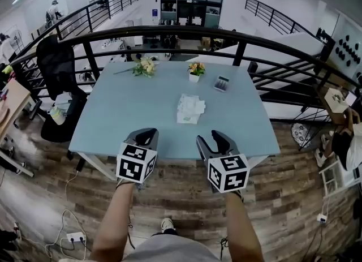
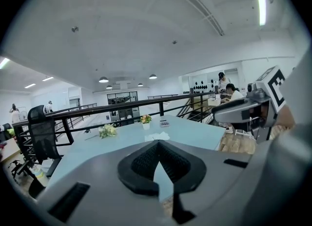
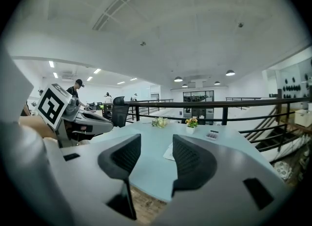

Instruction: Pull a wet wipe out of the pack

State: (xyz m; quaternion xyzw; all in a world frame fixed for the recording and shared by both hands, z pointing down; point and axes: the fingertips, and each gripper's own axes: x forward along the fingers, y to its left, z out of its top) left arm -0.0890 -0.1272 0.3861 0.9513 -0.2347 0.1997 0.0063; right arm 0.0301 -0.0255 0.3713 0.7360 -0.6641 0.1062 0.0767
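Note:
The white wet wipe pack (image 1: 190, 108) lies flat near the middle of the light blue table (image 1: 124, 114), with a crumpled white sheet showing on top. Both grippers hover at the table's near edge, well short of the pack. My left gripper (image 1: 146, 136) is shut with nothing between its pads, which meet at the tips in the left gripper view (image 2: 157, 145); the pack (image 2: 157, 135) shows far beyond them. My right gripper (image 1: 212, 140) stands open and empty. Seen along its jaws (image 3: 157, 154), the pack (image 3: 169, 153) is partly hidden by the right pad.
A loose flower bunch (image 1: 145, 67), a small potted flower (image 1: 196, 69) and a calculator (image 1: 221, 83) sit along the table's far side. A black railing (image 1: 237, 35) runs behind the table. An office chair (image 1: 56, 63) stands at the left.

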